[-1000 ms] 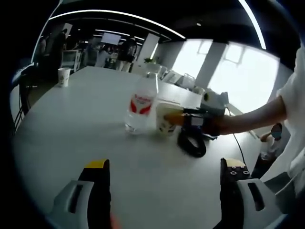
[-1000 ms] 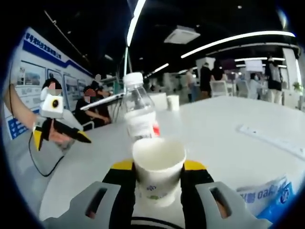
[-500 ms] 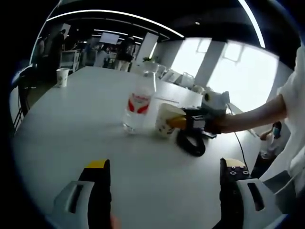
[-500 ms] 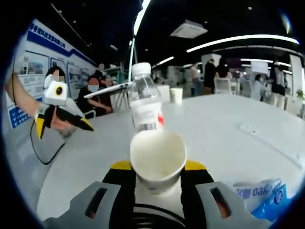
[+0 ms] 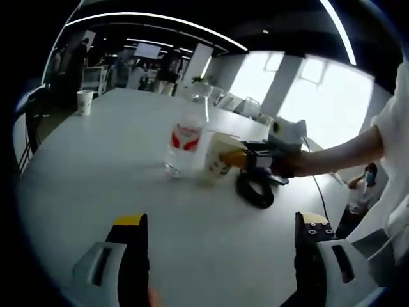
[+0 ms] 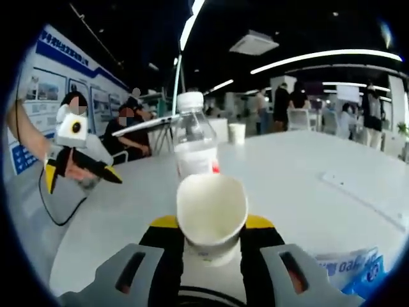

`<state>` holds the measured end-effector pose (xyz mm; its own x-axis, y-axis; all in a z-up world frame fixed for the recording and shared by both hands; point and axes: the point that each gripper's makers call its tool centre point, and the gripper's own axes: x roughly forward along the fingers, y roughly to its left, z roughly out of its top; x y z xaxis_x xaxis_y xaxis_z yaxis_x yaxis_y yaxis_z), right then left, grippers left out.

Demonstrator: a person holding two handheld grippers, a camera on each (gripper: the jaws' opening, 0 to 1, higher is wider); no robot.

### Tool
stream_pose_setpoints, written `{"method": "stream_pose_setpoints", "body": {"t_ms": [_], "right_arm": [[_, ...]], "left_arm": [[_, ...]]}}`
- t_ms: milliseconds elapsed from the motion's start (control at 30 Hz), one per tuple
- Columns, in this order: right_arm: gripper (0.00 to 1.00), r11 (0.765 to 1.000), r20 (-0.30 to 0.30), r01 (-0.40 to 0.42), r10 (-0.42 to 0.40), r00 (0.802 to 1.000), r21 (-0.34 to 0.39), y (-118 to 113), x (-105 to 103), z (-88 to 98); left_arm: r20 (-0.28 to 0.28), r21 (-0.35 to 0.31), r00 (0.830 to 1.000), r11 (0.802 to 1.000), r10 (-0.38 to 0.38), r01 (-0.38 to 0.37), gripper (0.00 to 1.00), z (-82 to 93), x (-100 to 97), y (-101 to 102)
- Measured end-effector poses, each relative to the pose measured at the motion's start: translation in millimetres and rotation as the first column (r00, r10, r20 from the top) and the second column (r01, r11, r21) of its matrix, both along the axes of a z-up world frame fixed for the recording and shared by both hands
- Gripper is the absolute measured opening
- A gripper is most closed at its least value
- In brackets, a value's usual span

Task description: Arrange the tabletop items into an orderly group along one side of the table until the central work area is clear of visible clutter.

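Fig.: right gripper (image 6: 211, 233) clamped on paper cup (image 6: 211, 211), frame centre, beside bottle (image 6: 193, 146). Left gripper (image 5: 220, 256) jaws apart, empty. Far cup (image 5: 84, 102) upper left, blue packet (image 6: 350, 270) lower right ungrouped; task early.

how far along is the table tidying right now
Early. The right hand-held gripper is shut on a paper cup, right beside the water bottle. The left hand-held gripper is open. Left: a far cup, a blue packet.
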<state>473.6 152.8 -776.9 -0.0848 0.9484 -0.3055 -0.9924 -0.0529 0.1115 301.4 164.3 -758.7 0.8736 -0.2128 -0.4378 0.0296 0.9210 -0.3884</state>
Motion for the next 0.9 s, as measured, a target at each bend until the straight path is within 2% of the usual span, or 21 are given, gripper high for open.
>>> {"method": "stream_pose_setpoints", "body": {"t_ms": [267, 667, 767, 900], "right_arm": [[0.31, 1.000, 0.001, -0.006, 0.006, 1.000, -0.027, 3, 0, -9.5], [0.32, 0.999, -0.003, -0.021, 0.020, 1.000, -0.025, 1, -1, -8.8], [0.33, 0.999, 0.021, -0.032, 0.033, 0.999, -0.040, 4, -4, -9.4], [0.36, 0.999, 0.004, -0.023, 0.024, 1.000, -0.048, 4, -3, -10.9]], "left_arm": [[0.001, -0.010, 1.000, 1.000, 0.002, -0.002, 0.92, -0.5, 2.2, 1], [-0.008, -0.013, 1.000, 1.000, 0.004, -0.004, 0.92, -4.1, -1.4, -1], [-0.007, -0.011, 1.000, 1.000, 0.007, -0.007, 0.92, -3.8, -1.9, 0], [-0.009, -0.012, 1.000, 1.000, 0.010, -0.010, 0.93, -3.7, -2.4, 0]]}}
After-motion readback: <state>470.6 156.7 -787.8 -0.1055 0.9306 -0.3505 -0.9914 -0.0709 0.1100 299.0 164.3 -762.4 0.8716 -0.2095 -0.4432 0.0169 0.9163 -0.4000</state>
